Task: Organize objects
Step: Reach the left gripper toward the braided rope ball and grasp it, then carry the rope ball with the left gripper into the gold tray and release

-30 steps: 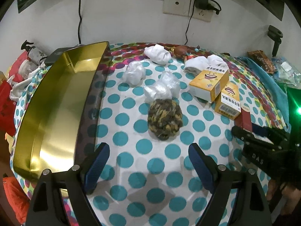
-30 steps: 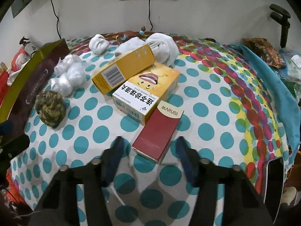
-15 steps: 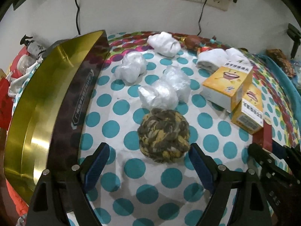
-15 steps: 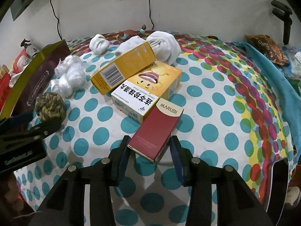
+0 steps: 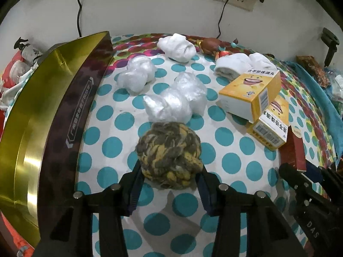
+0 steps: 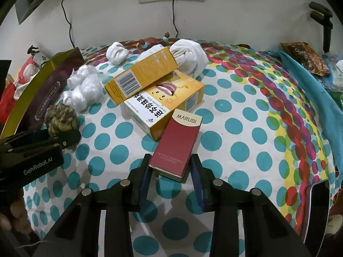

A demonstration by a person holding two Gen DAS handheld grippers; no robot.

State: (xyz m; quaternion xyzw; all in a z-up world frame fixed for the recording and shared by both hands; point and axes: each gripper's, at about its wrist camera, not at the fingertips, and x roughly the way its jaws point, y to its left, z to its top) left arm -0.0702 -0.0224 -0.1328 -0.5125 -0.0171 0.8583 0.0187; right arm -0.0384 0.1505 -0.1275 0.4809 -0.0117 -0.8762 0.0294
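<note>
Nearest, the left gripper (image 5: pixel 169 184) pinches the braided yarn ball (image 5: pixel 169 162) and the right gripper (image 6: pixel 170 178) clamps the near end of the red MARUBI box (image 6: pixel 176 143), presumably for lifting into the gold tray (image 5: pixel 42 117) at left. Beyond lie yellow boxes (image 6: pixel 163 105) and white bundles (image 5: pixel 171 105). A second ago both claws stood spread, short of their objects.

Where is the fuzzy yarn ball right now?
In the left wrist view the yarn ball sits between the left tool's fingers, just in front of the crinkly plastic bags, right of the gold tray.
</note>
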